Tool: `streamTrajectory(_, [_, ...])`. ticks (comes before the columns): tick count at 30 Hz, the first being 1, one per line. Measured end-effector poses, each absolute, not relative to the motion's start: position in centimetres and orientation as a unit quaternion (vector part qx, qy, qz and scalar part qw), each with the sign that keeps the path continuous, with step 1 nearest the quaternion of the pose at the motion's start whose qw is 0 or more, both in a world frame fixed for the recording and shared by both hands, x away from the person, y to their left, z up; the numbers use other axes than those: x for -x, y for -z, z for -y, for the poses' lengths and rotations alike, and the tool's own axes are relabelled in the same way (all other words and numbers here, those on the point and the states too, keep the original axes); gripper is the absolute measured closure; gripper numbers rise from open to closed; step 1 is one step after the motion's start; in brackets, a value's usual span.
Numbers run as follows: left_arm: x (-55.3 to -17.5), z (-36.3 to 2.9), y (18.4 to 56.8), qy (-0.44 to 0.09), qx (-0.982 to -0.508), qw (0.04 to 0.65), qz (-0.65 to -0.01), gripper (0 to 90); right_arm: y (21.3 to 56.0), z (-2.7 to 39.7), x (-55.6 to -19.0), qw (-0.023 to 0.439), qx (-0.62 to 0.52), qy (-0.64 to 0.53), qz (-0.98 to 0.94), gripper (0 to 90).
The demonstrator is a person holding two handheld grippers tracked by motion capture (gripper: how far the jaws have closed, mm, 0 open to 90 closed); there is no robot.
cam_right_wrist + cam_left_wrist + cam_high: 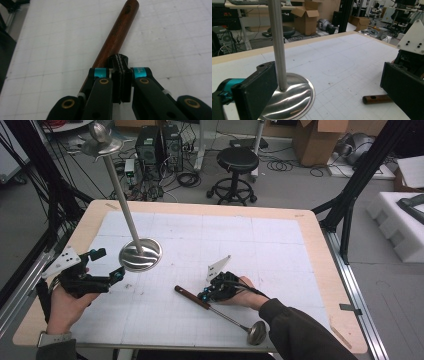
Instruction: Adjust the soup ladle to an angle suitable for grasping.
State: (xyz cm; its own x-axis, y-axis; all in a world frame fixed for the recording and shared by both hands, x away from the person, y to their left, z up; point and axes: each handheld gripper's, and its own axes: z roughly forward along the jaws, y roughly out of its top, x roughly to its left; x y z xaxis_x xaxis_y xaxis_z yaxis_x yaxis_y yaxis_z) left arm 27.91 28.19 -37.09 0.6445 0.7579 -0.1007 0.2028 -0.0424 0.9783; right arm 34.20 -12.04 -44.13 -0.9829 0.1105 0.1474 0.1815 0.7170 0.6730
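A steel stand has a round base on the white mat and a thin pole rising to a dish-shaped top. My left gripper is open just left of the base; in the left gripper view its jaws stand wide apart around the pole. A ladle lies on the mat, with a wooden handle and a metal bowl near the front edge. My right gripper hovers at the handle, shut. In the right gripper view the pads meet, and the handle runs under them.
The wooden table carries a white grid mat. Behind it are a black stool, computer towers, cables and cardboard boxes. White foam blocks lie on the floor at the right. Black frame legs stand beside the table.
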Motion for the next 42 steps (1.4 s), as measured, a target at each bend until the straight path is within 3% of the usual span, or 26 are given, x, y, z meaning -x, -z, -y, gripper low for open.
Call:
streamTrajectory(18, [-27.8,-28.3,37.0,-0.235,-0.681,0.598,-0.351,1.7,44.0,8.8,-31.1,0.081,0.005,0.353,0.932,90.0])
streamTrajectory(29, [-27.9,-28.9,37.1,-0.237,-0.678,0.598,-0.356,1.8,42.8,10.2,-31.9,0.067,0.048,0.356,0.931,88.7])
streamTrajectory(32, [-27.8,-29.0,37.0,-0.238,-0.676,0.600,-0.356,1.8,41.6,11.3,-32.0,0.048,0.065,0.375,0.924,74.8])
streamTrajectory(33, [-27.8,-29.0,37.0,-0.238,-0.675,0.601,-0.356,1.7,40.8,12.0,-32.0,0.036,0.072,0.385,0.920,64.5])
streamTrajectory(35, [-27.7,-29.1,36.9,-0.239,-0.674,0.602,-0.355,1.7,40.4,12.3,-31.8,0.035,0.079,0.392,0.916,59.5])
streamTrajectory(38, [-27.6,-29.2,36.8,-0.241,-0.673,0.602,-0.357,1.7,39.6,13.2,-31.5,0.039,0.099,0.408,0.907,37.0])
streamTrajectory(42, [-27.4,-29.5,36.7,-0.243,-0.668,0.604,-0.359,1.7,38.7,14.4,-30.6,0.037,0.088,0.417,0.904,20.9])
